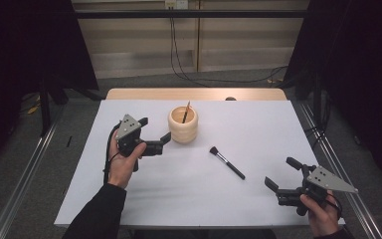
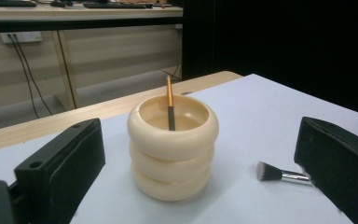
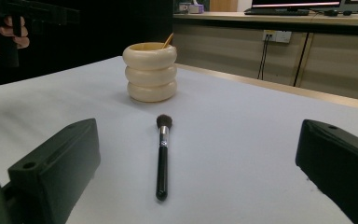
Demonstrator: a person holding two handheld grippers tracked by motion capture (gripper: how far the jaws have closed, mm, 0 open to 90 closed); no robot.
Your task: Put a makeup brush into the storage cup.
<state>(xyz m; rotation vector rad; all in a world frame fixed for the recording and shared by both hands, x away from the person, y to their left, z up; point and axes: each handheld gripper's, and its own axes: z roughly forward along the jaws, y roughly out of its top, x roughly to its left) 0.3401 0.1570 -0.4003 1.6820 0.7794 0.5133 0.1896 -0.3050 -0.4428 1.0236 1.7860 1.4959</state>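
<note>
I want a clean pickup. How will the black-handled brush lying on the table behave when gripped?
The brush looks stiff and light: a slim black handle with a metal ferrule. Its round handle lies flat on the smooth white table, so a nudge would probably roll it. The bristles look soft; gripping the handle seems safer.

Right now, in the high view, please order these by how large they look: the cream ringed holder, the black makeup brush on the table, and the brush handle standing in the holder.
1. Black makeup brush, longest.
2. Cream ringed holder, bulkier, though shorter.
3. Brush handle, partly hidden inside.
</note>
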